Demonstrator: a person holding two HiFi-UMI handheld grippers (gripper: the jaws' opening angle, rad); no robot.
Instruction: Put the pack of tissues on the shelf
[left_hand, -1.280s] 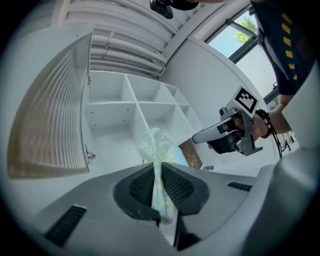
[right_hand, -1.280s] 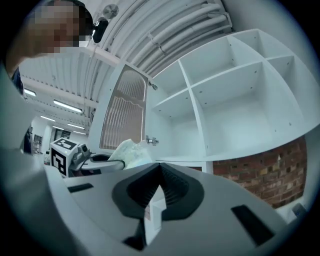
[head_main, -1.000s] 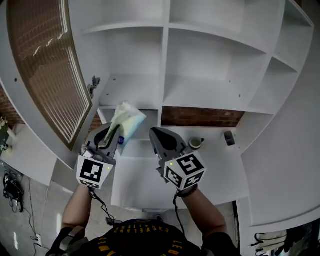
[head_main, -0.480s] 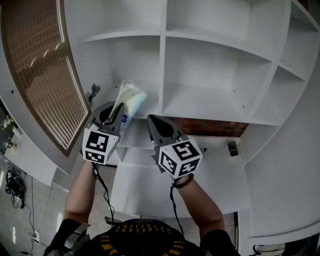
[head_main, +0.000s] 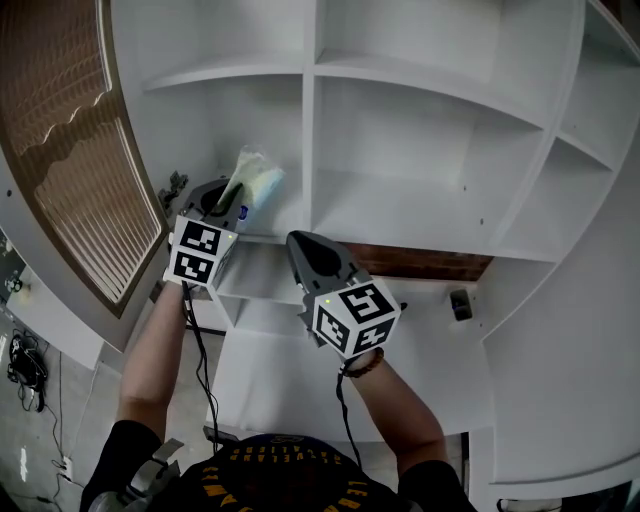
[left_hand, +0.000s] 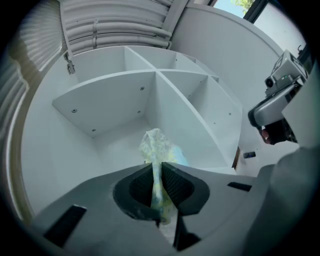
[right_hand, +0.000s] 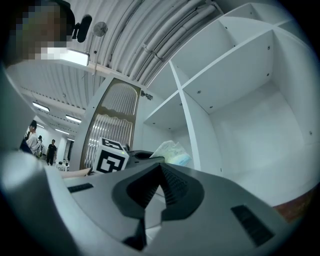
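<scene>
My left gripper (left_hand: 159, 169) has its jaws almost together, pinching the thin end of the tissue pack (left_hand: 157, 145). The pack sticks out ahead at the mouth of the shelf (head_main: 400, 215) compartment just left of the divider (head_main: 308, 150). My right gripper (right_hand: 160, 165) is closed tip to tip on nothing, just beside the left.

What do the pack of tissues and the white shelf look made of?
The pack of tissues: thin soft plastic film, probably; it crumples where it is pinched. The shelf: white-coated board, likely laminate; flat matte panels with small peg holes.
</scene>
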